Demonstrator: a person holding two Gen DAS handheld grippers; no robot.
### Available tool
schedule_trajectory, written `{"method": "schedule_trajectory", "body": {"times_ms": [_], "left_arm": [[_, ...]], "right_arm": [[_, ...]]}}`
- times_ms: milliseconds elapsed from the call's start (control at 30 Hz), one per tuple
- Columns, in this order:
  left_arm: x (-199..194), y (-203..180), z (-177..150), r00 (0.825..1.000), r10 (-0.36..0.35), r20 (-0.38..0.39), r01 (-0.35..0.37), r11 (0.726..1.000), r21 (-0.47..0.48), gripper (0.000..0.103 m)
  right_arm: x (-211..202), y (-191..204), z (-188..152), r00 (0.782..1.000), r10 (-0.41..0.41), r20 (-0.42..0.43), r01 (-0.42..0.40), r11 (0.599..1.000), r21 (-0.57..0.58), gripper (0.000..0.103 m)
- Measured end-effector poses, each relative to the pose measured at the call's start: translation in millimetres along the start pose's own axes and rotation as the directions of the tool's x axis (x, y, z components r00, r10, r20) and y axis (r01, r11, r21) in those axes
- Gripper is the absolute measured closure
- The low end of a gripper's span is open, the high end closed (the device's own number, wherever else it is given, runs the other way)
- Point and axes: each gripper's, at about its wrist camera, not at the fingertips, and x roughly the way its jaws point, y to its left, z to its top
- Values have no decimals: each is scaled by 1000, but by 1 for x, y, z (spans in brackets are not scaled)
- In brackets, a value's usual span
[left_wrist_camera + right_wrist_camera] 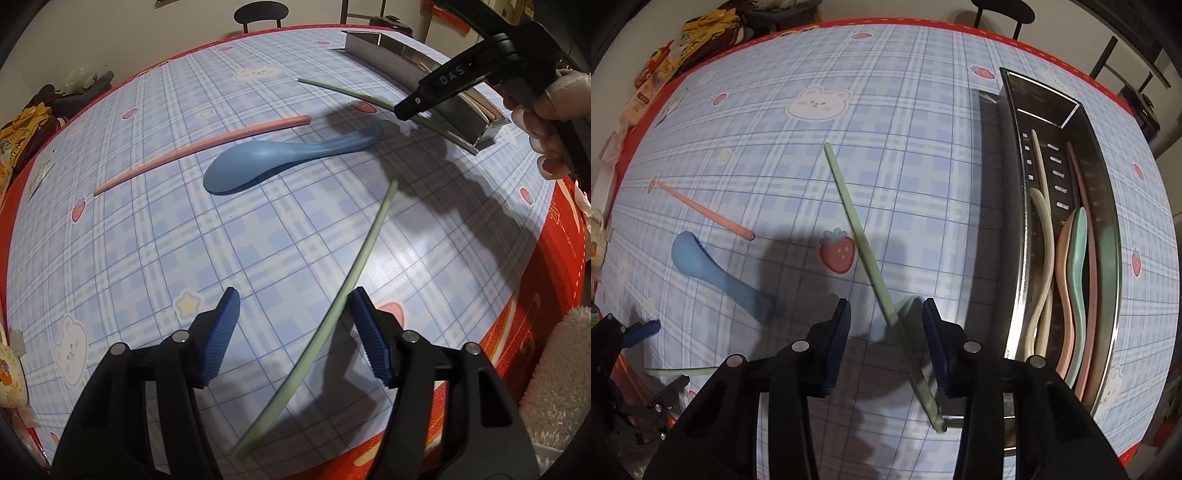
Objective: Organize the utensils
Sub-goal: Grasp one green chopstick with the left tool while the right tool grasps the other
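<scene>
A green chopstick (332, 317) lies slanted between the open fingers of my left gripper (293, 325), close to the right pad. A second green chopstick (868, 251) lies between the open fingers of my right gripper (886, 332), beside the steel utensil tray (1108, 236). The tray holds several spoons and chopsticks. A blue spoon (273, 162) and a pink chopstick (207, 147) lie further out on the plaid tablecloth. The right gripper also shows in the left wrist view (413, 110), over the second green chopstick (347, 92) next to the tray (391, 55).
Snack packets and clothes (694, 37) are piled at the table's far corner. A patterned mug (9, 373) stands at the left edge. A black chair (260, 14) stands behind the table. A fluffy towel (557, 376) is at the right.
</scene>
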Motion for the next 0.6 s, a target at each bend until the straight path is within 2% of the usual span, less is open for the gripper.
{"method": "schedule_trajectory", "body": {"times_ms": [167, 300, 367, 467, 600], "left_arm": [[0, 3, 2, 1000, 5, 6, -5, 1000, -8, 44], [-1, 4, 2, 1000, 10, 10, -10, 1000, -12, 48], [-1, 6, 2, 1000, 13, 12, -13, 1000, -18, 51], [-2, 10, 2, 1000, 20, 14, -19, 999, -36, 60], [-5, 26, 3, 1000, 24, 8, -23, 996, -86, 86]], "right_arm": [[1, 2, 1, 1000, -25, 6, 25, 1000, -16, 66], [0, 6, -4, 999, -39, 4, 39, 999, -6, 88], [-1, 6, -9, 1000, -25, -1, 25, 1000, 1, 92], [-3, 12, -19, 1000, -21, -2, 21, 1000, -5, 93], [-8, 18, -40, 1000, -7, 15, 6, 999, 37, 96]]}}
